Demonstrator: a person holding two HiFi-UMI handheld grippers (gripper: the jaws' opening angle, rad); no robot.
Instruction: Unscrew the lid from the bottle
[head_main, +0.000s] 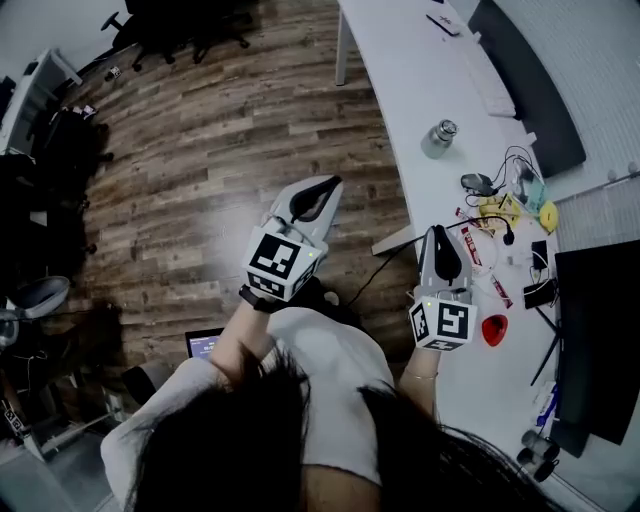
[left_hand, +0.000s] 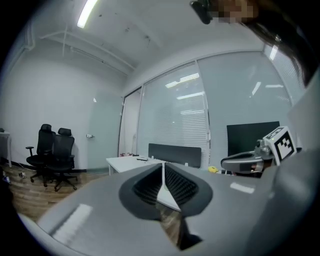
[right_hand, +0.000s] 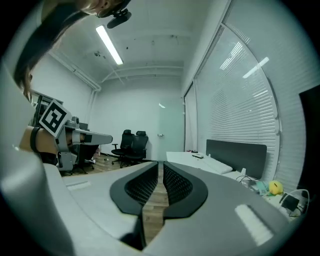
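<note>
A small silver bottle (head_main: 438, 138) with its lid on stands upright on the white desk (head_main: 400, 60), far ahead of both grippers. My left gripper (head_main: 321, 186) is held over the wooden floor, left of the desk, with its jaws shut and nothing between them (left_hand: 163, 166). At the desk's near edge my right gripper (head_main: 439, 233) is also shut and empty (right_hand: 160, 165). Each gripper shows in the other's view: the right gripper (left_hand: 248, 161) and the left gripper (right_hand: 86, 136). The bottle shows in neither gripper view.
Tangled cables (head_main: 505, 170), a yellow object (head_main: 547, 215), a red object (head_main: 494, 329) and a dark monitor (head_main: 598, 330) crowd the desk's right part. A keyboard (head_main: 487, 80) lies farther back. Office chairs (head_main: 170, 25) stand across the floor; a laptop (head_main: 203, 343) sits low at left.
</note>
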